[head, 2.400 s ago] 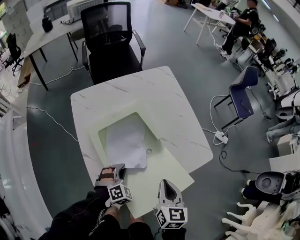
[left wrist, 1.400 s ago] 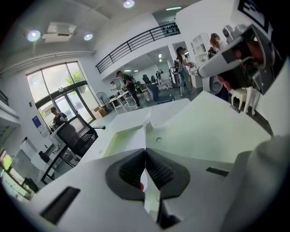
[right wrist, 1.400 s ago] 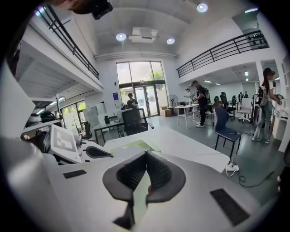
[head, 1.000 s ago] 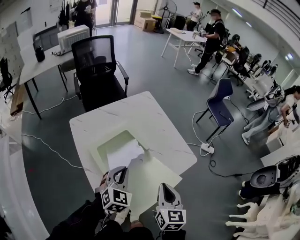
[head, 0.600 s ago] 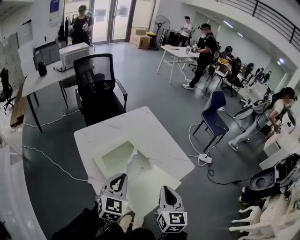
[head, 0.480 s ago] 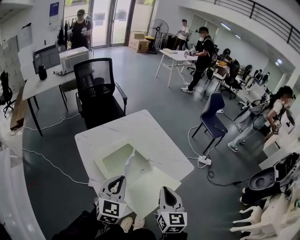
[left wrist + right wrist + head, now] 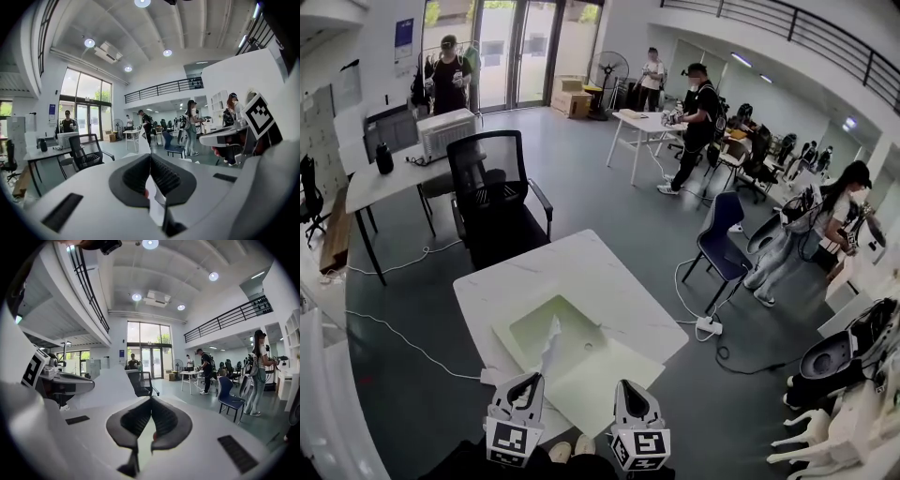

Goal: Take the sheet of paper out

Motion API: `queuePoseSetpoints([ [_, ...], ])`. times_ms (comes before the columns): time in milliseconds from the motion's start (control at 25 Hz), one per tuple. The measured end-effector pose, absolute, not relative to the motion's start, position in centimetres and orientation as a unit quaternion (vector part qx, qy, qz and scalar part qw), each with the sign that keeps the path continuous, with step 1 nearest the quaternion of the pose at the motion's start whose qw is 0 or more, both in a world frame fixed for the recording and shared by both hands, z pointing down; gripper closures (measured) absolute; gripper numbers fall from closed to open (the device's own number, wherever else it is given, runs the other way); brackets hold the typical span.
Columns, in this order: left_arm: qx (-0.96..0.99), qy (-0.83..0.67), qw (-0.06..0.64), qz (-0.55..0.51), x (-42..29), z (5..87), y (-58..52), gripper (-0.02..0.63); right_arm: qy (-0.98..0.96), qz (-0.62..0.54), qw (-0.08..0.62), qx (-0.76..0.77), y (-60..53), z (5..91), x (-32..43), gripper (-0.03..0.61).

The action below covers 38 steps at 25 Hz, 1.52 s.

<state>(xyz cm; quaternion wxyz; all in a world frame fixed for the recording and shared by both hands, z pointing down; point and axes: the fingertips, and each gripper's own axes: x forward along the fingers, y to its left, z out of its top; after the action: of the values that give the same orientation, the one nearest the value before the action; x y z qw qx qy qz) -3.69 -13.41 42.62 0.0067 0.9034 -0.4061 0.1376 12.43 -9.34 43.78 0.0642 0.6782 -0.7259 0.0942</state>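
A white sheet of paper [image 7: 550, 342] stands on edge above the pale green folder [image 7: 567, 330], which lies open on the white marble table [image 7: 581, 272]. My left gripper [image 7: 528, 380] is shut on the sheet's near edge. In the left gripper view the paper [image 7: 143, 140] sticks up past the closed left gripper [image 7: 149, 157]. My right gripper [image 7: 626, 386] hovers beside it over the folder's near flap [image 7: 605, 375]. Its jaws meet at the tips, and nothing shows beyond the right gripper [image 7: 151, 400]. The lifted paper [image 7: 105, 383] appears broadside to its left.
A black office chair [image 7: 502, 202] stands at the table's far side. A blue chair [image 7: 722, 244] and a power strip [image 7: 708, 325] with cables are on the floor to the right. Several people stand at tables farther back.
The sheet has come out of the folder's pocket and now stands raised in the left gripper. Both grippers have risen, and the head view has tilted up toward the room.
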Motion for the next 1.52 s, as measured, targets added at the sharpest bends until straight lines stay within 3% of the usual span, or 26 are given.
queuePoseSetpoints([
  [1520,0.909,-0.388,-0.004,0.154,-2.7,43.6,-15.6,0.589,-0.727,0.099,0.075,0.675,-11.4,45.0,12.0,0.562],
])
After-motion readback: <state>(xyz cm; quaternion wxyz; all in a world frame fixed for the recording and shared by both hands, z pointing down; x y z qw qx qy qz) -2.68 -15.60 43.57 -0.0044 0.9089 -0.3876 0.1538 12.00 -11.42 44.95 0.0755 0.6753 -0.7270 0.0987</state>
